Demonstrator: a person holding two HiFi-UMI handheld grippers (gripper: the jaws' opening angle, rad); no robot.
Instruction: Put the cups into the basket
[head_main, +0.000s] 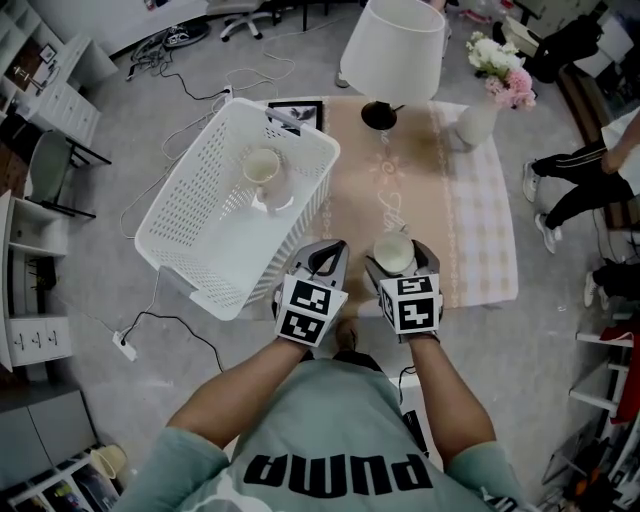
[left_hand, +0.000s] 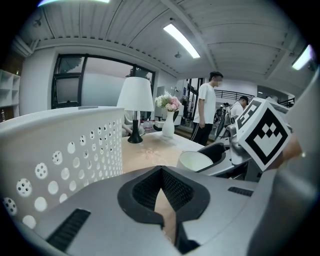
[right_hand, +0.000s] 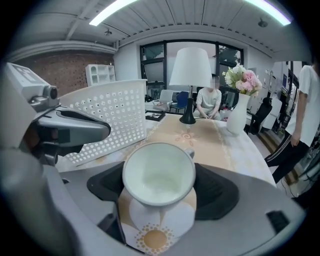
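A white perforated basket (head_main: 215, 225) stands tilted at the table's left edge, with one cream cup (head_main: 262, 168) lying inside it. A second cream cup (head_main: 393, 251) is upright between the jaws of my right gripper (head_main: 396, 262), which is shut on it just above the flowered table runner. In the right gripper view the cup (right_hand: 159, 172) fills the gap of that gripper (right_hand: 159, 192). My left gripper (head_main: 327, 260) hovers beside the basket's near right corner, shut with nothing in it. In its own view, the left gripper (left_hand: 166, 222) has its pads meeting, the basket wall (left_hand: 60, 150) at the left.
A white lamp (head_main: 393, 50), a vase of flowers (head_main: 482, 112) and a framed picture (head_main: 298, 112) stand at the table's far side. A beige runner (head_main: 385, 175) covers the table. A person's legs (head_main: 575, 190) are at the right. Cables (head_main: 180, 320) trail on the floor.
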